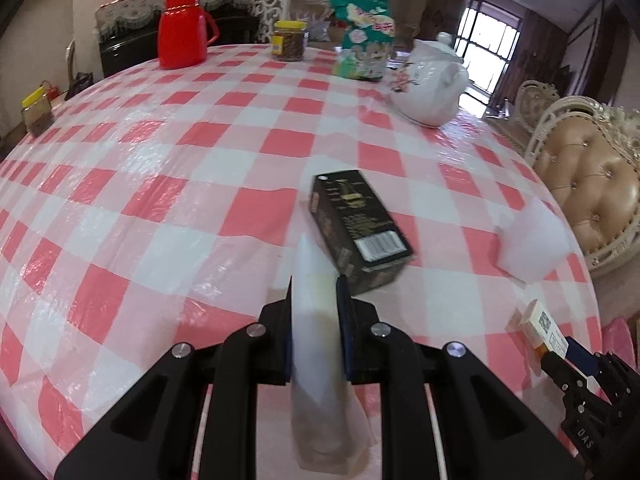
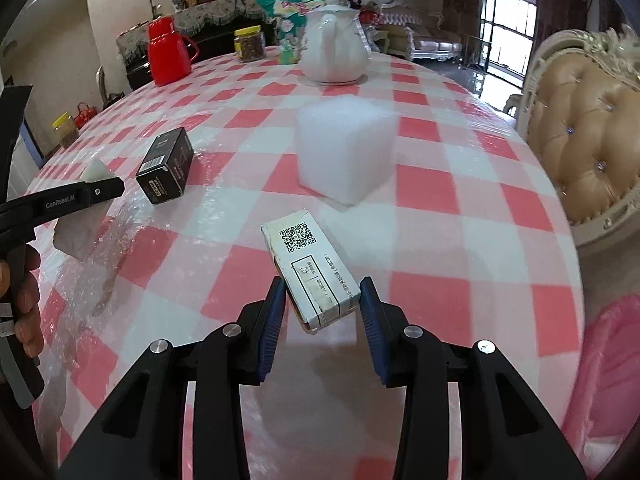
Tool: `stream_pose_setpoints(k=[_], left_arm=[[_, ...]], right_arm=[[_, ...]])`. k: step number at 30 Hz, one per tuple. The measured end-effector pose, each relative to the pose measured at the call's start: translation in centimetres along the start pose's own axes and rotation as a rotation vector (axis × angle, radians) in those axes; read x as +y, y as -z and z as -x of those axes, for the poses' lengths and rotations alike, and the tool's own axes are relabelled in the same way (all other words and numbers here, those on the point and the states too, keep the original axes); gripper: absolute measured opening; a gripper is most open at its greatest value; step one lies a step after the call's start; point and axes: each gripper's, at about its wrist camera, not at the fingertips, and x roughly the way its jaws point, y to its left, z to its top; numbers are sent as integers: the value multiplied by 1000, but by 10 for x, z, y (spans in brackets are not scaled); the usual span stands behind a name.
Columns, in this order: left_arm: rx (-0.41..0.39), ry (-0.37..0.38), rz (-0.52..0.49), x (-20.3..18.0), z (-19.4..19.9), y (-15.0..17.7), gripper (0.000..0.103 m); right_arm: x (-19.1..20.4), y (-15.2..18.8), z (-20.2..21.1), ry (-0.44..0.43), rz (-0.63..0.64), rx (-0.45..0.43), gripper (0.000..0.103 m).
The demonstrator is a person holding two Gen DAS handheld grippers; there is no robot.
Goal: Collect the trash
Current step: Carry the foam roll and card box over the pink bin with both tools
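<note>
My left gripper (image 1: 316, 280) is shut on a crumpled piece of white paper (image 1: 314, 332) that hangs between its pads, just above the red-and-white checked table (image 1: 160, 200). Just beyond its fingertips a black box (image 1: 358, 224) lies on the table. In the right wrist view my right gripper (image 2: 322, 282) is shut on a white carton with a QR code (image 2: 310, 264), held tilted over the cloth. A white foam block (image 2: 344, 152) sits further back. The left gripper (image 2: 100, 190) and its paper (image 2: 76, 236) show at the left edge, and the right gripper (image 1: 560, 350) shows at the lower right of the left wrist view.
At the far side of the table stand a red thermos (image 1: 182, 28), a yellow-lidded jar (image 1: 290, 40), a green snack bag (image 1: 364, 36) and a white teapot (image 1: 430, 80). A padded chair (image 1: 592, 184) stands by the right edge. Something pink (image 2: 608, 360) lies low at the right.
</note>
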Motion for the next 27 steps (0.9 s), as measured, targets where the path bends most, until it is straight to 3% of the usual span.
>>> stream_pose_setpoints(k=[10,27], left_arm=[[-45,116,-102,-58,28,12,17],[-56,272,-249,-166,63,41,17]], right_arm=[[-34,17,40,48,-54,-47,38],[-100,51,102,136,-158,-110,38]])
